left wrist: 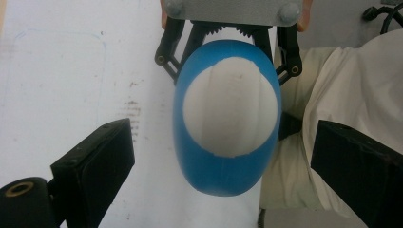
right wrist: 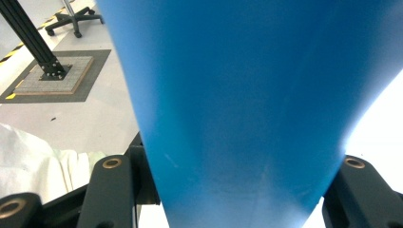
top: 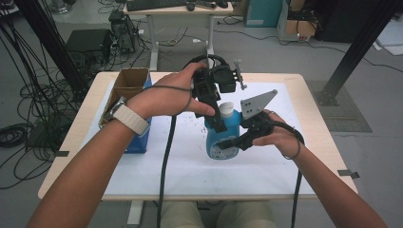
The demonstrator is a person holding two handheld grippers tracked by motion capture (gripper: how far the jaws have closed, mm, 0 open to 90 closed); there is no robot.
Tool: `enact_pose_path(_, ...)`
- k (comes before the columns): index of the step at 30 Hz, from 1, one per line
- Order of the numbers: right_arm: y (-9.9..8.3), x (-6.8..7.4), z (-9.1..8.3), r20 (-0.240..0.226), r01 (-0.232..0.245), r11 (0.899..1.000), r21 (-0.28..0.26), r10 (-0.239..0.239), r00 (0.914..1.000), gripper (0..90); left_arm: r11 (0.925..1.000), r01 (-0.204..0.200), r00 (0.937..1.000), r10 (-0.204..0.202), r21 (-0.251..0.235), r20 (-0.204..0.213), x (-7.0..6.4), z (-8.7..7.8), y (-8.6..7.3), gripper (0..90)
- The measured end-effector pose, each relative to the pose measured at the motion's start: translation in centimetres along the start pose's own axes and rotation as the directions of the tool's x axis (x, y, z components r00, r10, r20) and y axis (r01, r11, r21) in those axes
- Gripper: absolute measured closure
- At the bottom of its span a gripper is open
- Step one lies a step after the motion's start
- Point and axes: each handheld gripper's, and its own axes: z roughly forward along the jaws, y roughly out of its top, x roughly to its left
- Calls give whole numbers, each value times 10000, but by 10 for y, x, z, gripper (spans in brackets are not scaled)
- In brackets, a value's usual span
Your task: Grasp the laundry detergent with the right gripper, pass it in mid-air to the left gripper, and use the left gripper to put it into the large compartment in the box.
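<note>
A blue bottle [top: 222,140] with a white cap [top: 226,109] stands upright on the white sheet in the middle of the table. My right gripper [top: 229,143] comes in from the right and is shut on the bottle's body; in the right gripper view the blue wall [right wrist: 237,95] sits tight between its jaws [right wrist: 233,190]. My left gripper [top: 222,119] points down over the top. In the left gripper view the cap [left wrist: 230,114] lies between its open jaws [left wrist: 225,142], which stand apart from the blue shoulder [left wrist: 223,178]. The right gripper [left wrist: 228,47] holds the bottle farther down.
An open cardboard box [top: 129,84] stands at the table's left, with a blue box [top: 141,138] against its near side. A white sheet [top: 190,164] covers most of the wooden table [top: 76,142]. Cables, a desk [top: 178,8] and black frame posts [top: 361,42] lie beyond.
</note>
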Motion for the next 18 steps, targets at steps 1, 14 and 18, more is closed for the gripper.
enact_pose_path(1, 0, 0, 0, 1, 7, 10000, -3, -7, 10000, 428, 10000, -4, 10000, 4, 2, -1, 0, 0, 0, 75)
enact_pose_path(14, 0, 0, 0, -7, -6, 10000, 5, 6, 10000, 428, 10000, -14, 10000, 15, 80, -39, 0, 1, 1, 76)
enact_pose_path(18, 0, 0, 0, 12, -4, 10000, 3, 4, 10000, 428, 10000, 1, 10000, -1, 78, -41, 1, 1, 1, 76)
